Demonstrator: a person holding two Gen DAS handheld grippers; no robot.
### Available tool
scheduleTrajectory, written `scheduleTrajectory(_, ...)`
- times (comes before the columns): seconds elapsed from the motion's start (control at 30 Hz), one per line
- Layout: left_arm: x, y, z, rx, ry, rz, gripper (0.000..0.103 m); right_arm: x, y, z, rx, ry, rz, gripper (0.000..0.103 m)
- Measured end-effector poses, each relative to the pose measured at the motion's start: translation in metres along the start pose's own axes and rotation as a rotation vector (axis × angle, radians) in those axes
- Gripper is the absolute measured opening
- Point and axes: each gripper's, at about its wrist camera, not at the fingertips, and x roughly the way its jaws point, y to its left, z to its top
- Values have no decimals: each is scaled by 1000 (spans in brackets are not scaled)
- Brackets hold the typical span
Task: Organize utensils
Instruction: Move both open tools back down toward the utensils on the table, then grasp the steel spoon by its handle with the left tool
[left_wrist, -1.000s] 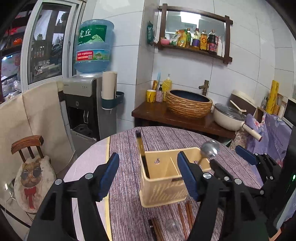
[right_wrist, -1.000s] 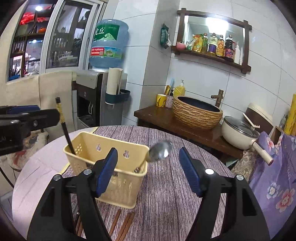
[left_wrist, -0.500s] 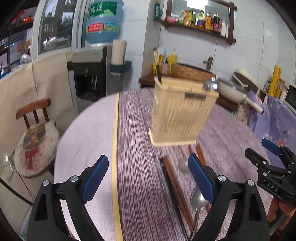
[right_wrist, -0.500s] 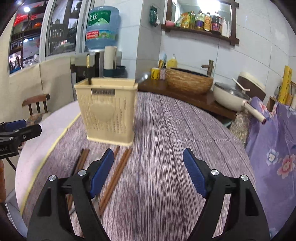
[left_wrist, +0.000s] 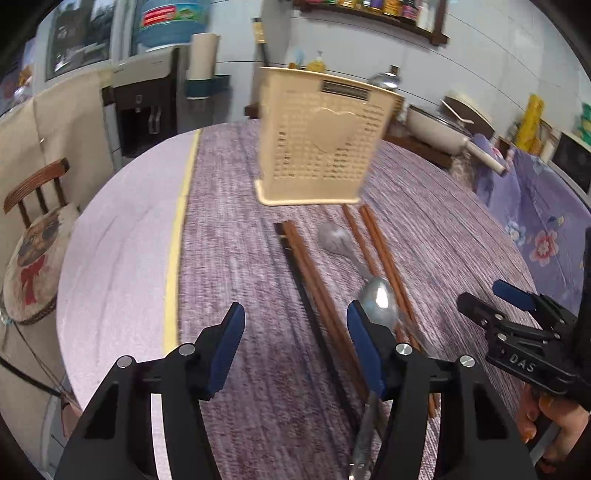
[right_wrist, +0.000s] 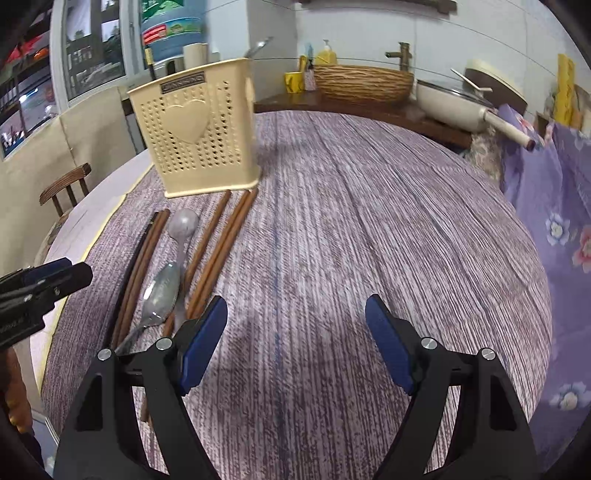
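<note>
A cream perforated utensil basket (left_wrist: 317, 140) (right_wrist: 199, 136) stands upright on the round table, with a spoon and a dark chopstick sticking out of its top. In front of it lie several brown chopsticks (left_wrist: 317, 280) (right_wrist: 221, 240), a black chopstick (left_wrist: 306, 306) and two metal spoons (left_wrist: 376, 299) (right_wrist: 162, 291). My left gripper (left_wrist: 295, 343) is open and empty, low over the black chopstick, its right finger beside the near spoon. My right gripper (right_wrist: 295, 343) is open and empty over bare tablecloth, right of the utensils.
The table has a purple striped cloth (right_wrist: 369, 221) and a pale uncovered edge at the left (left_wrist: 122, 258). A wooden chair (left_wrist: 33, 206) stands left of it. A counter with a woven basin (right_wrist: 362, 83) and a pan (right_wrist: 454, 107) lies behind.
Both grippers have dropped from above the basket and pulled back toward the near table edge. The utensils lying on the cloth have come into full view. Both stayed open.
</note>
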Motion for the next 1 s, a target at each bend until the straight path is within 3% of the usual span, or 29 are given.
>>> scheduleTrajectory(0.2,19,-34,1,99,55,-73,57,-7,-11,-8,21,4,-15,77)
scheduleTrajectory(0.37,39,-52,9,169,90,-75,58,-14,-19,-9,37,-1,-18,77)
scheduleTrajectory(0.67,61,-56,14,176,150,-95,57,-13,-27,-15,57,13,-10,77)
scheduleTrajectory(0.8,61,-55,12,173,154,-94,52,-13,-26,-14,56,13,-8,77)
scheduleTrajectory(0.93,61,-54,14,158,159,-100,37,-13,-24,-11,54,16,1,77)
scheduleTrajectory(1.0,61,-52,15,147,163,-104,37,-12,-24,-9,57,22,18,77)
